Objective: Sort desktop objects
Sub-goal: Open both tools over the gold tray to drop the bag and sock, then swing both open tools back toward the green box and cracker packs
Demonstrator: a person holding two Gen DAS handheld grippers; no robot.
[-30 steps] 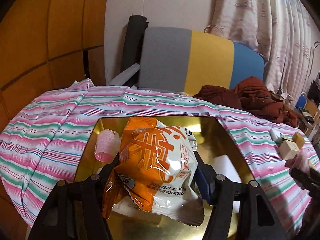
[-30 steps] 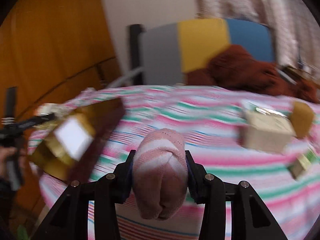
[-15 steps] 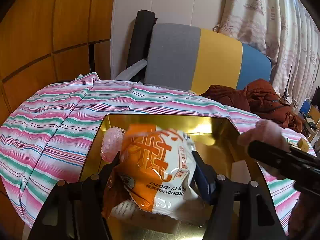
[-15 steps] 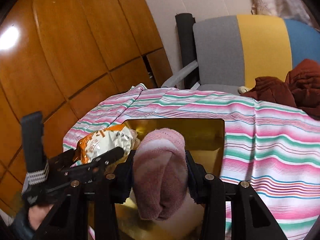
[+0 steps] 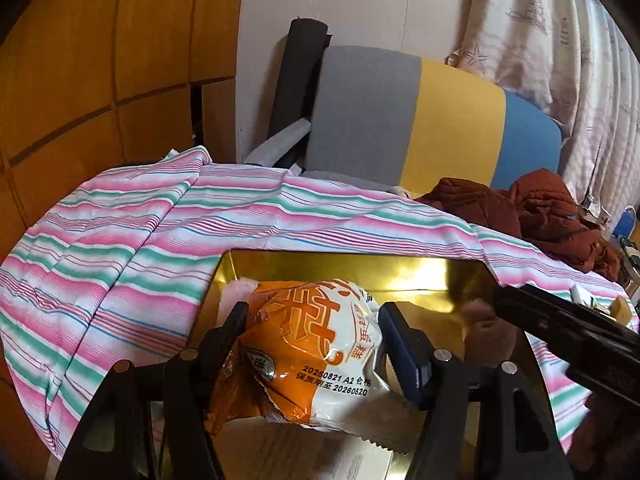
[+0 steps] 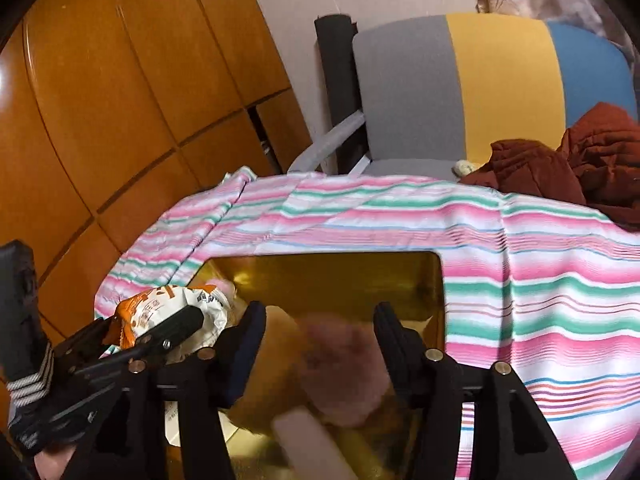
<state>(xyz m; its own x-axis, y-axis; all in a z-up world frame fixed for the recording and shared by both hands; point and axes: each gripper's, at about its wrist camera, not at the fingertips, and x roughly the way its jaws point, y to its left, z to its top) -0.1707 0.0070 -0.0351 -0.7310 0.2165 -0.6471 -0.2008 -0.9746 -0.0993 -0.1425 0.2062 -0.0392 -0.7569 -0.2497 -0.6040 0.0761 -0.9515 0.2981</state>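
My left gripper (image 5: 312, 320) is shut on an orange and white snack packet (image 5: 308, 356) and holds it over the gold tray (image 5: 360, 270). The packet also shows in the right wrist view (image 6: 168, 308). My right gripper (image 6: 320, 320) is open over the gold tray (image 6: 332, 276). A pink sock (image 6: 344, 368), blurred, sits below and between its fingers, free of them. The right gripper reaches in from the right in the left wrist view (image 5: 560, 320), with the sock (image 5: 486, 328) under it. A pink hair roller (image 5: 236, 296) lies in the tray behind the packet.
The tray rests on a pink, green and white striped cloth (image 5: 120, 248). A white box (image 6: 308, 440) lies in the tray. A grey, yellow and blue chair (image 5: 420, 120) stands behind the table with a rust-red garment (image 5: 540, 212). Small boxes (image 5: 616, 308) lie at far right.
My right gripper moved over the tray and opened, and the pink sock dropped out of its fingers. My left gripper drew back slightly, still holding the packet.
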